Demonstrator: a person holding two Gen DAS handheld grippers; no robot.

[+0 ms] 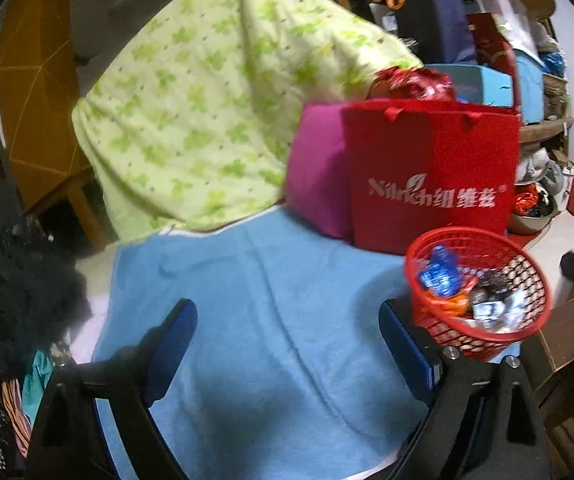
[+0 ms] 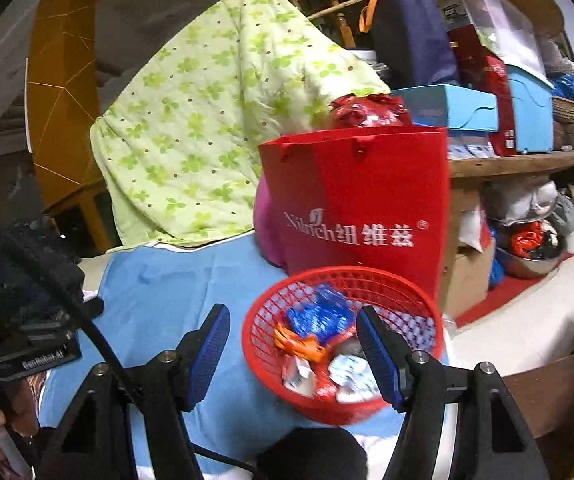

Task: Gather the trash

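Observation:
A red mesh basket (image 2: 343, 344) holds several wrappers: a blue one (image 2: 319, 314), an orange one (image 2: 299, 342) and white ones (image 2: 353, 376). It sits on a light blue towel (image 1: 255, 320). The basket also shows at the right in the left wrist view (image 1: 479, 292). My right gripper (image 2: 293, 350) is open and empty, with its right finger over the basket's rim. My left gripper (image 1: 287, 344) is open and empty above bare towel, left of the basket.
A red paper bag (image 2: 363, 208) and a magenta cushion (image 1: 319, 176) stand just behind the basket. A green floral quilt (image 1: 207, 112) leans at the back. Cluttered shelves (image 2: 519, 160) are to the right. Dark clothing (image 1: 15, 288) lies at the left.

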